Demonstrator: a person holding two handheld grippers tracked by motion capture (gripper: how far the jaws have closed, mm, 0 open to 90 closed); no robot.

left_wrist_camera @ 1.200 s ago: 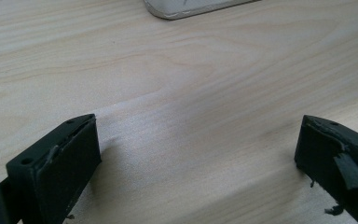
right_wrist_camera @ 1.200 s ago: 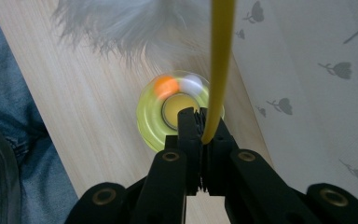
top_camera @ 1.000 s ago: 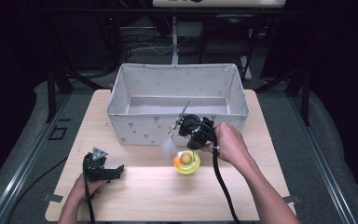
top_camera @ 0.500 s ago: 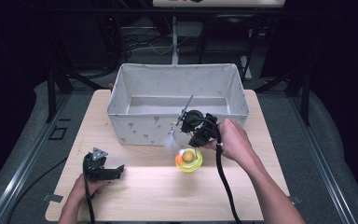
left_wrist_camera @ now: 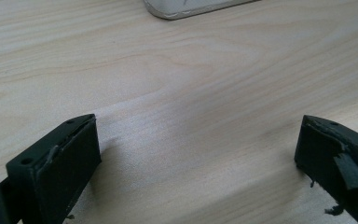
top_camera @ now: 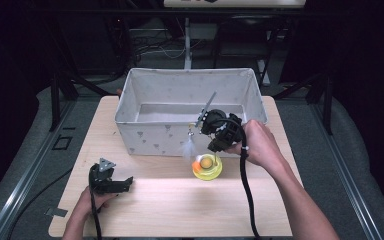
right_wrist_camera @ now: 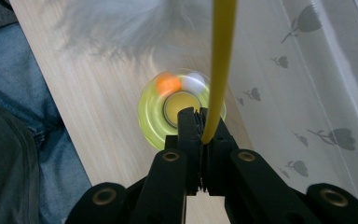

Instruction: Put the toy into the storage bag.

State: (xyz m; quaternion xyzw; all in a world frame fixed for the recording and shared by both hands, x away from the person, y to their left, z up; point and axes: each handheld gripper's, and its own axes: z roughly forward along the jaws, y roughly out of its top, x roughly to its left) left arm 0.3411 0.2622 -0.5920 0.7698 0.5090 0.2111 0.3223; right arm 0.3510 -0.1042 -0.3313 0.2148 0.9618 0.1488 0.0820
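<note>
The fabric bin (top_camera: 145, 97) stood just behind the right gripper (top_camera: 216, 141), which was clenched on a thin yellow wand (right_wrist_camera: 220, 65), apparently lifting the toy's yellow base (top_camera: 207, 169) below it toward the bin. The left gripper (top_camera: 122, 184) rested released, holding nothing, well aside.

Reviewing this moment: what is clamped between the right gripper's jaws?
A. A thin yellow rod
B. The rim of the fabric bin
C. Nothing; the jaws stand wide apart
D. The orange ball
A: in the right gripper view the right gripper has its jaws shut on the thin yellow rod, above the yellow round toy on the table.
</note>
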